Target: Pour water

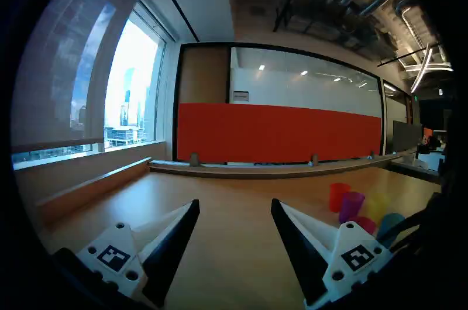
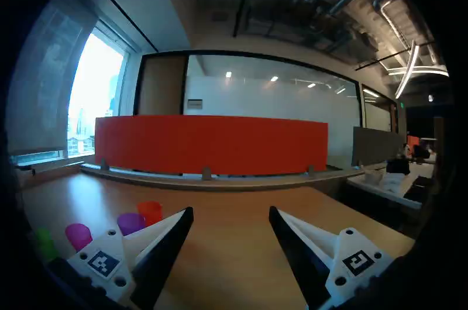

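Left gripper view: left tool (image 1: pixel 234 202) spread wide, cups (image 1: pixel 351 206) on table (image 1: pixel 234 263).

One orange cup (image 1: pixel 339 196), one purple cup (image 1: pixel 351 206), one yellow cup (image 1: pixel 377 207), a red-orange panel (image 1: pixel 281 133)

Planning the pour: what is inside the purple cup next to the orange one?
The purple cup stands upright on the table beside the orange cup. It is seen from the side, so its wall covers the inside; whether it holds water cannot be told.
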